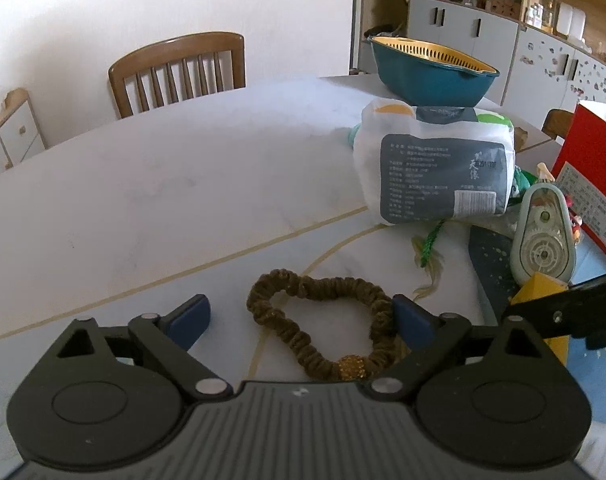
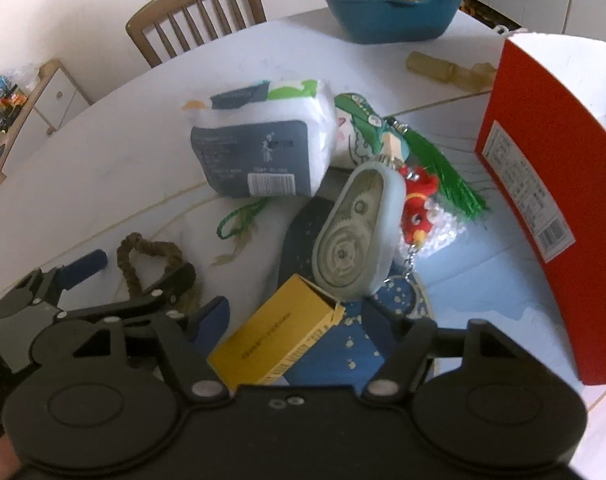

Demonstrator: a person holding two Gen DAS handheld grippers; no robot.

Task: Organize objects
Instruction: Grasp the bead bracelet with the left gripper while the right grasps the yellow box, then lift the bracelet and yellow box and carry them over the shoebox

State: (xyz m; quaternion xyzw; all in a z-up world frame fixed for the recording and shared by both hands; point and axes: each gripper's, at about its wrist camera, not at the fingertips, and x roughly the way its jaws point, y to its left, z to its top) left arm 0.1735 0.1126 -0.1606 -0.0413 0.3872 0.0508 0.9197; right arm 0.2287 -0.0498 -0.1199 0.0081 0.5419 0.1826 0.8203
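A brown hair scrunchie (image 1: pixel 323 320) with a gold bead lies on the white table, between the open fingers of my left gripper (image 1: pixel 303 316); its right pad touches the band. The scrunchie also shows in the right wrist view (image 2: pixel 151 260) with the left gripper (image 2: pixel 139 276) around it. My right gripper (image 2: pixel 299 328) is open around a yellow box (image 2: pixel 279 332) lying on a blue cloth (image 2: pixel 343 344). A correction tape dispenser (image 2: pixel 359 232) lies just beyond the box.
A tissue pack (image 1: pixel 435 164) lies mid-table, with a green tassel charm (image 2: pixel 435 160) and red plush keychain (image 2: pixel 419 204) beside it. A tall red box (image 2: pixel 551 200) stands at right. A teal basin with yellow strainer (image 2: pixel 387 4) sits far back. A wooden chair (image 1: pixel 179 72) stands behind the table.
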